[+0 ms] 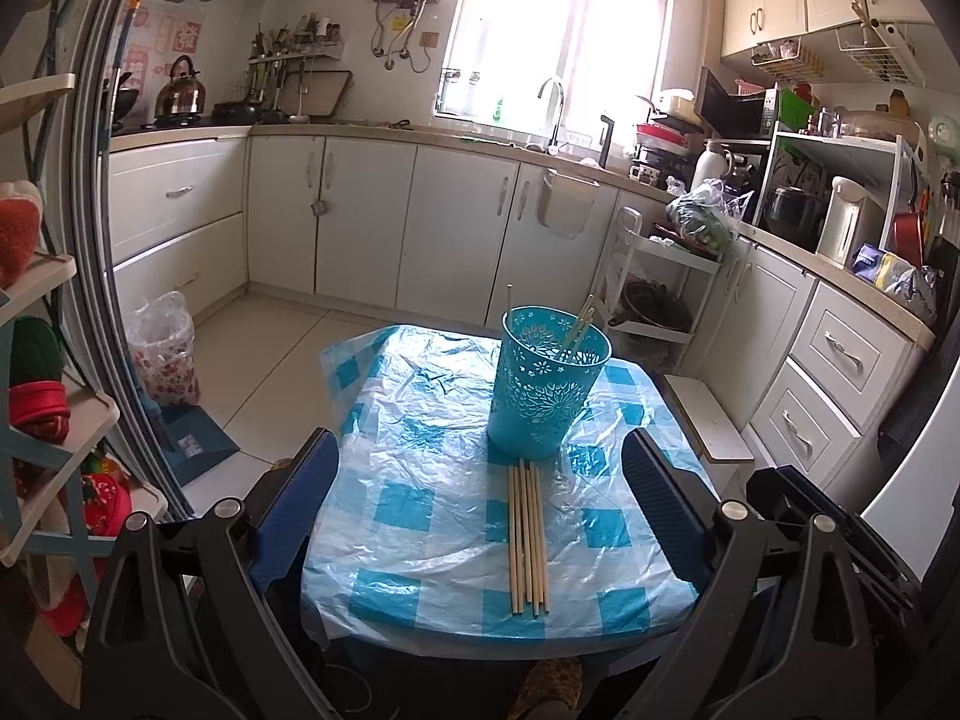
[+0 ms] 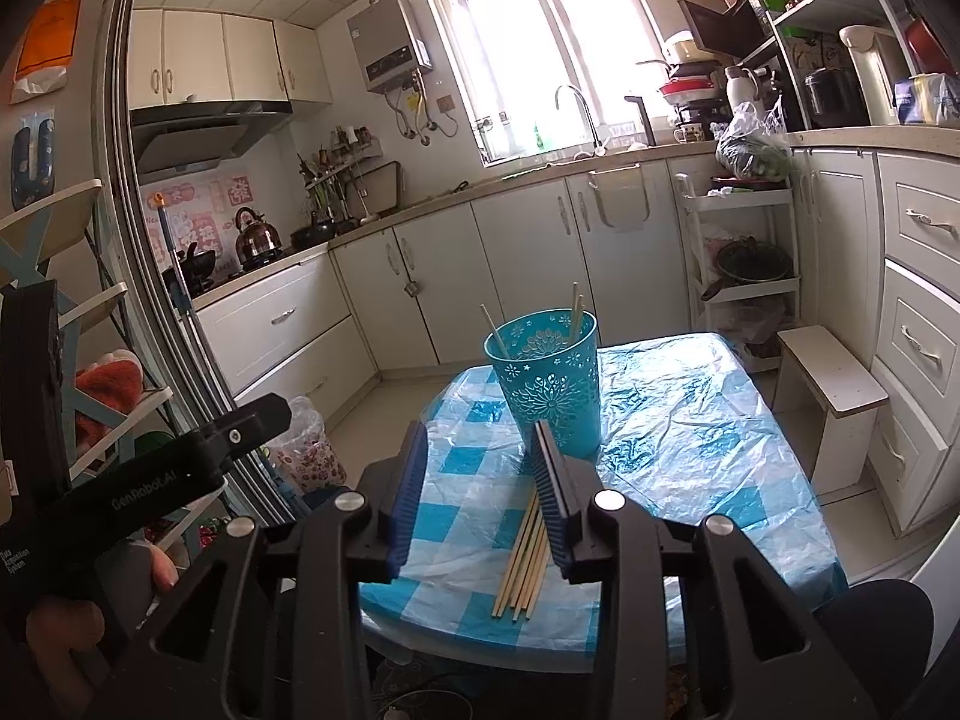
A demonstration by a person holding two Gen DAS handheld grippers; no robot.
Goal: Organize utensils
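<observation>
Loose chopsticks flat on table just before teal holder. Left tongs wide apart, empty. Right tongs partly parted, empty. Risk: sticks slipping on crinkled plastic, holder tipping if nudged.

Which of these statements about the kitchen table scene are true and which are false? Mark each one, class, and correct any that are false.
1. The turquoise cup stands upright on the table. True.
2. The cup is empty. False: a few chopsticks already stand in it.
3. A bundle of chopsticks lies flat on the checked cover in front of the cup. True.
4. The right gripper holds a chopstick. False: its jaws are apart with nothing between them.
5. The left gripper has its jaws spread wide. True.
</observation>
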